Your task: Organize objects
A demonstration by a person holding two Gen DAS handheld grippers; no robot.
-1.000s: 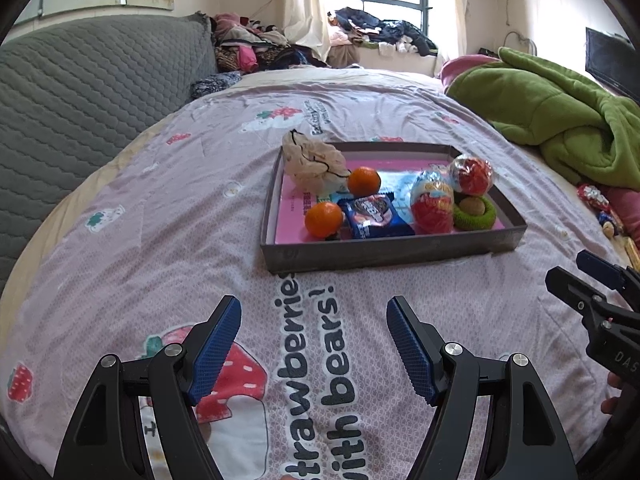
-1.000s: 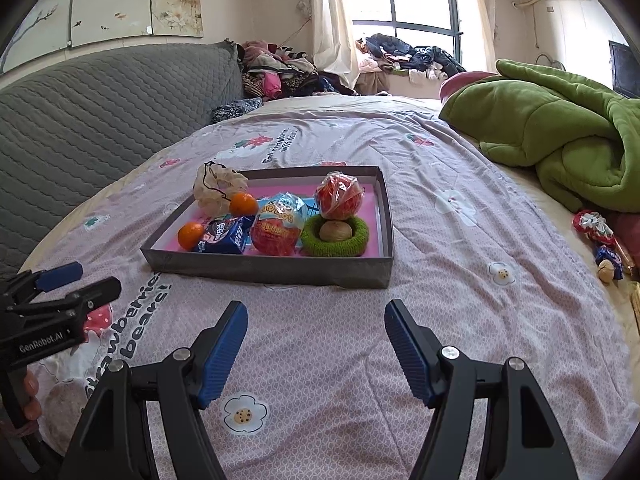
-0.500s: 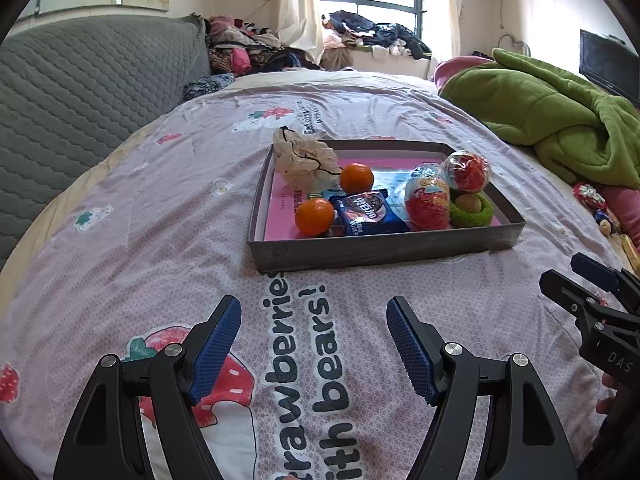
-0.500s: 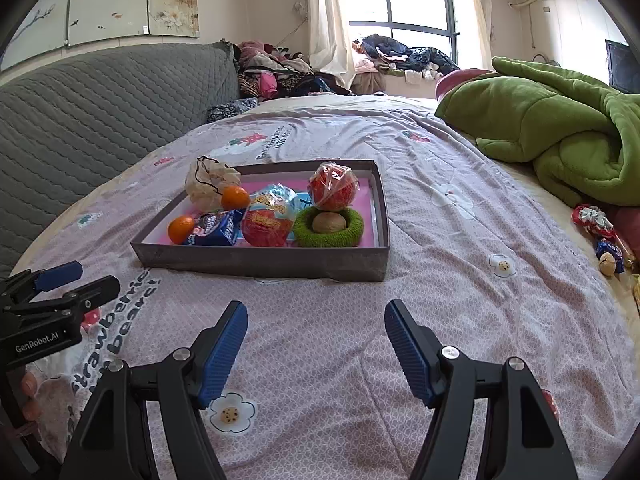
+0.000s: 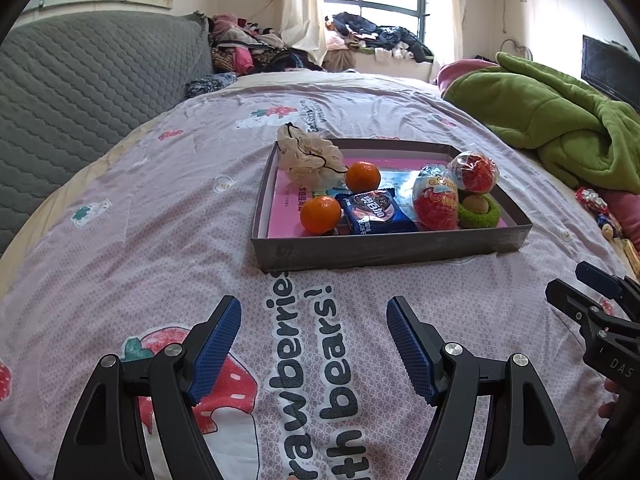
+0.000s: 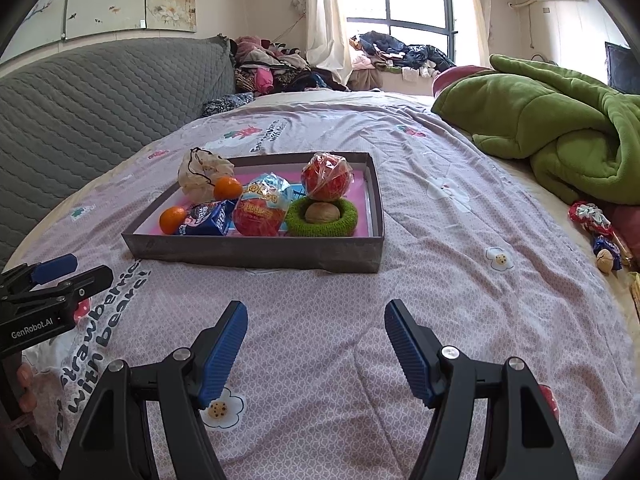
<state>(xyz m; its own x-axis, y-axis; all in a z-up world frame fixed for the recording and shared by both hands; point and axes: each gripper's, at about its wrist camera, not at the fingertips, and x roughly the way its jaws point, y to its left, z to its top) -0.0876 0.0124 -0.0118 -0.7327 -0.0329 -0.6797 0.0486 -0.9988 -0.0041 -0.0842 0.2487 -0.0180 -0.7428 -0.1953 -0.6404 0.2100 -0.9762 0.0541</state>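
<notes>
1. The left gripper (image 5: pixel 314 344) is spread wide and holds nothing. It hangs over the pink bed sheet (image 5: pixel 160 216).
2. The right gripper (image 6: pixel 316 346) is spread wide too, with nothing in it.
3. The gray tray (image 5: pixel 384 250) sits on the sheet, ahead of both grippers.
4. In the tray are two oranges (image 5: pixel 320 214), a blue snack pack (image 5: pixel 374 212), a big red egg (image 5: pixel 436 198), a wrapped red ball (image 6: pixel 327 178) and a nut (image 6: pixel 322 213) inside a green ring (image 6: pixel 322 220).
5. A green blanket (image 6: pixel 560 128) lies on the right.

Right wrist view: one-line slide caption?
Open right gripper faces a gray tray of tangerines, snacks and a walnut on the bedspread.
</notes>
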